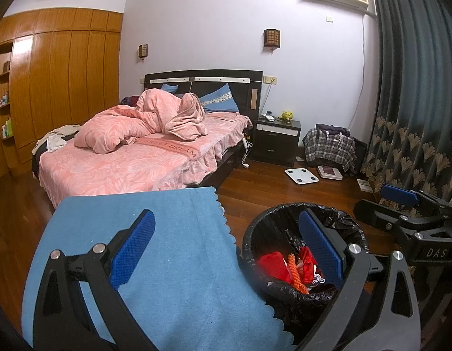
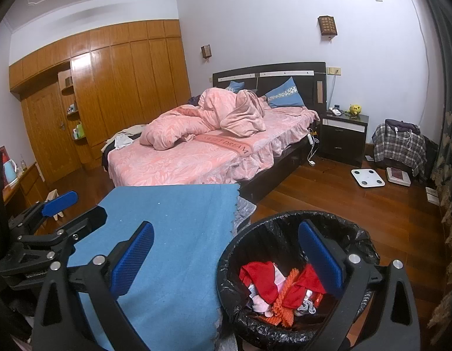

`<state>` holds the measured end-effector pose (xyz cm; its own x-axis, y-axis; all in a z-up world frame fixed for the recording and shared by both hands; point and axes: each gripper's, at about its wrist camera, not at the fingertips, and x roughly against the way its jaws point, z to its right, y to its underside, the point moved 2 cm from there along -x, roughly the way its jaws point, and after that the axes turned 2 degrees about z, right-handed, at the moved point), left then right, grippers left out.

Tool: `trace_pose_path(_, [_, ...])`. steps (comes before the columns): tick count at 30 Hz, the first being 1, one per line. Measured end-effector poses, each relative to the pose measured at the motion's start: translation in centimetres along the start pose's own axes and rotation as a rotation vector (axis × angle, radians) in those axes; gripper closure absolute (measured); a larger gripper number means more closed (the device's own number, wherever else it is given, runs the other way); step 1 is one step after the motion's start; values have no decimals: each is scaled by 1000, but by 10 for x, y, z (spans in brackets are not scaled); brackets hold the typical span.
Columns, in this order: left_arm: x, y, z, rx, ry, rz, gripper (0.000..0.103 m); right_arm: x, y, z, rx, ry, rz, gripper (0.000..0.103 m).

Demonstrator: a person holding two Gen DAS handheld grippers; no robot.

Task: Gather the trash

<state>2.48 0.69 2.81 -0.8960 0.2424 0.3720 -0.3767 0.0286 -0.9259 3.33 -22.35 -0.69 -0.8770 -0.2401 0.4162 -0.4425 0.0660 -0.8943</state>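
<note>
Both wrist views look forward along their own claw, angled slightly downward, close above a blue-clothed bench (image 1: 167, 263) and a black-lined bin (image 2: 296, 280). The left view sits left of the right; each catches the other claw at its edge. Both share the bed (image 1: 144, 158), nightstand (image 2: 344, 140) and wardrobe (image 1: 65, 87) far beyond.

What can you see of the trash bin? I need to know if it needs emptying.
The round black trash bin stands upright on the wooden floor beside the blue cloth-covered surface. A crinkled black plastic liner folds over its rim. Inside lie red, orange and white scraps, well below the rim. Neither pair of tongs touches it.
</note>
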Motion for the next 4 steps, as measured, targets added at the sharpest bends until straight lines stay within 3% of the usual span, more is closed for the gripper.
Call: trace_pose_path(4, [0,-1,1,1,0,0,7,0,-1,1,0,0,-1,6])
